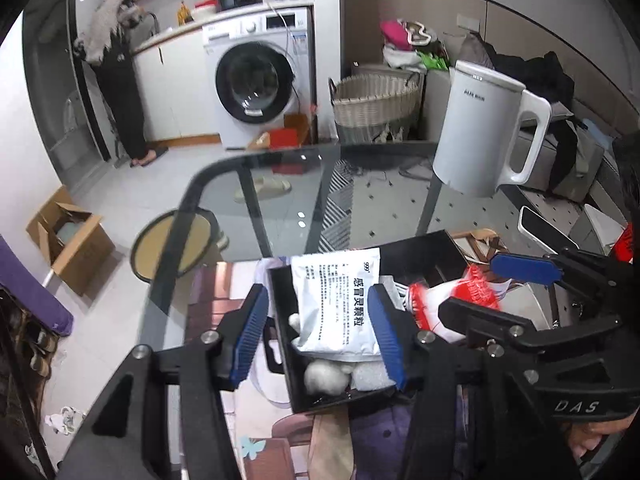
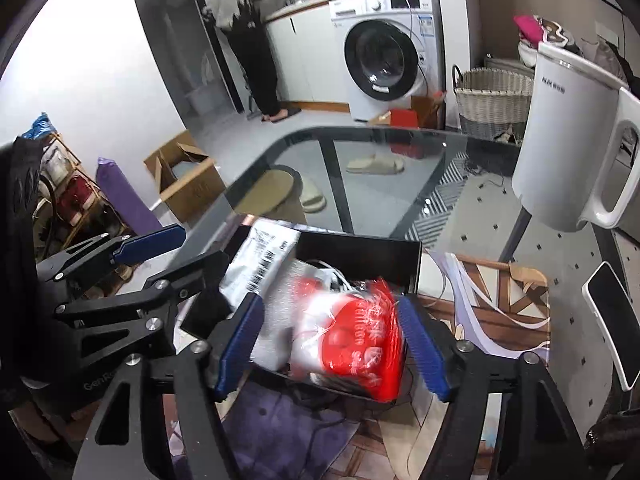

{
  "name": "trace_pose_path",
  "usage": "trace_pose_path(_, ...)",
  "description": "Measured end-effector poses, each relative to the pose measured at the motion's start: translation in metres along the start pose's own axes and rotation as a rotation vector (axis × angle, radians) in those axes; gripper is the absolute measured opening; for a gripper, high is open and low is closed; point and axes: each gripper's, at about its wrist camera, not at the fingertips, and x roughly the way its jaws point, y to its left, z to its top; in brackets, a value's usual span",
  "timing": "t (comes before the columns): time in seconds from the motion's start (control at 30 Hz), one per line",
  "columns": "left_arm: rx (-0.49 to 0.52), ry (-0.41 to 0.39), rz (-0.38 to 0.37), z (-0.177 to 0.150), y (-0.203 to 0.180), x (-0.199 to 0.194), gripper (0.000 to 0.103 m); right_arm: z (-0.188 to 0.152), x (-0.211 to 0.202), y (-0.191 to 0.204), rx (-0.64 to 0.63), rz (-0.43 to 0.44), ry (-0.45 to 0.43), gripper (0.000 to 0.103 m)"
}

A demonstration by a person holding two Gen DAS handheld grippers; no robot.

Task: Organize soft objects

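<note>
A black open box (image 1: pixel 280 280) (image 2: pixel 360 250) stands on the glass table. In it lie a white medicine sachet (image 1: pixel 340 304) (image 2: pixel 260 260), a white fluffy ball (image 1: pixel 324 376) and a red-and-white plastic packet (image 1: pixel 452 300) (image 2: pixel 356 340). My left gripper (image 1: pixel 318 336) is open, its blue pads on either side of the sachet above the box. My right gripper (image 2: pixel 332 344) is open, its blue pads either side of the blurred red packet, which lies over the box's near edge. The right gripper also shows in the left wrist view (image 1: pixel 480 284); the left gripper shows in the right wrist view (image 2: pixel 168 252).
A white electric kettle (image 1: pixel 488 128) (image 2: pixel 576 140) stands on the table at the right. A phone (image 2: pixel 616 320) lies at the right edge. Beyond are a wicker basket (image 1: pixel 376 100), a washing machine (image 1: pixel 256 76), a cardboard box (image 1: pixel 68 236) and a person (image 1: pixel 120 80) at the counter.
</note>
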Motion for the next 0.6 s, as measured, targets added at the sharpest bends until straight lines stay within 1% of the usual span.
trace_pose_path(0.07, 0.012, -0.019, 0.025, -0.003, -0.001, -0.008, 0.052, -0.002, -0.004, 0.004, -0.017, 0.000, 0.001, 0.076)
trace_pose_path(0.2, 0.009, -0.030, 0.027, -0.009, 0.001, -0.018, 0.053, -0.006, -0.016, 0.009, -0.027, 0.013, -0.016, 0.077)
trace_pose_path(0.27, 0.000, -0.017, 0.027, -0.012, 0.002, -0.020, 0.053, -0.008, -0.024, 0.010, -0.021, 0.013, -0.034, 0.079)
trace_pose_path(0.3, 0.003, -0.005, 0.032, -0.015, 0.001, -0.021, 0.053, -0.009, -0.027, 0.012, -0.016, 0.012, -0.040, 0.083)
trace_pose_path(0.37, 0.009, 0.022, 0.068, -0.021, -0.006, -0.023, 0.053, -0.015, -0.035, 0.012, 0.004, 0.004, -0.062, 0.086)
trace_pose_path(0.4, 0.005, 0.019, 0.077, -0.026, -0.008, -0.027, 0.054, -0.019, -0.038, 0.012, 0.016, 0.001, -0.076, 0.086)
trace_pose_path(0.5, -0.002, -0.027, 0.097, -0.038, -0.012, -0.038, 0.055, -0.030, -0.046, 0.009, 0.050, -0.005, -0.106, 0.090)
trace_pose_path(0.57, -0.003, -0.062, 0.091, -0.044, -0.012, -0.044, 0.057, -0.040, -0.051, 0.008, 0.067, -0.025, -0.116, 0.090)
trace_pose_path(0.6, 0.007, -0.073, 0.085, -0.046, -0.013, -0.045, 0.061, -0.043, -0.053, 0.007, 0.072, -0.035, -0.121, 0.091)
